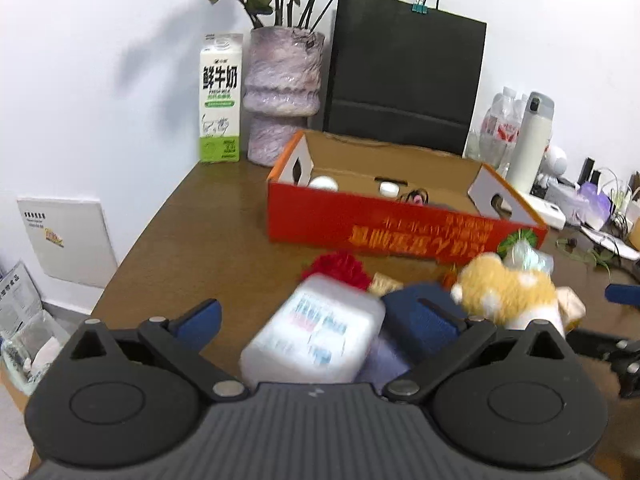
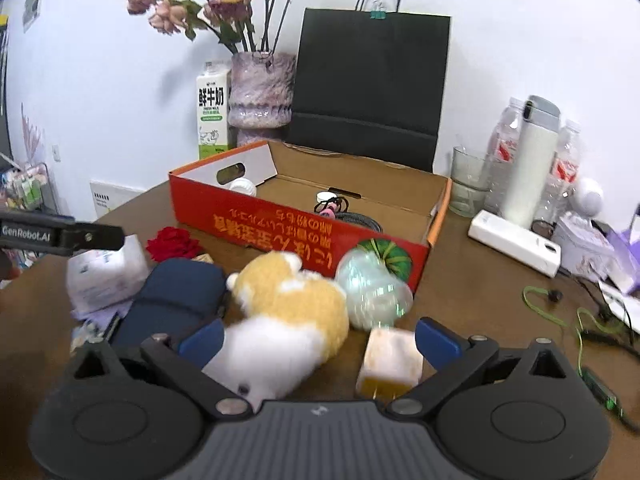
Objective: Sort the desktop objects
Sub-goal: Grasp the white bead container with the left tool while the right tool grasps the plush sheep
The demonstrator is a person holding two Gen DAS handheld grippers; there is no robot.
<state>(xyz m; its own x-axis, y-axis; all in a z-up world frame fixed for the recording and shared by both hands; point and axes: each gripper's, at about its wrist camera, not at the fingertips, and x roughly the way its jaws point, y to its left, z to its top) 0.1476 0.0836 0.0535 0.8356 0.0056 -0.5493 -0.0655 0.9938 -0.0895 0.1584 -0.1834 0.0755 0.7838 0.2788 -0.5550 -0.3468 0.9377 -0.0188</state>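
A red cardboard box (image 1: 404, 232) (image 2: 304, 236) stands open on the brown table, with white caps and a cable inside. In front of it lie a white tissue pack (image 1: 316, 336) (image 2: 104, 276), a navy pouch (image 1: 424, 316) (image 2: 172, 300), a yellow-white plush toy (image 1: 508, 292) (image 2: 288, 312), a red fabric rose (image 1: 340, 268) (image 2: 172, 244), a clear crumpled bag (image 2: 372, 292) and a small wrapped block (image 2: 392, 360). My left gripper (image 1: 316, 320) is open, its fingers either side of the tissue pack. My right gripper (image 2: 320, 340) is open around the plush toy and block.
A milk carton (image 1: 220, 100), a purple vase (image 1: 280, 92) with dried roses and a black paper bag (image 1: 404, 76) stand behind the box. Bottles, a white flask (image 2: 528, 160), a glass (image 2: 468, 184), a power bank (image 2: 516, 240) and cables crowd the right side.
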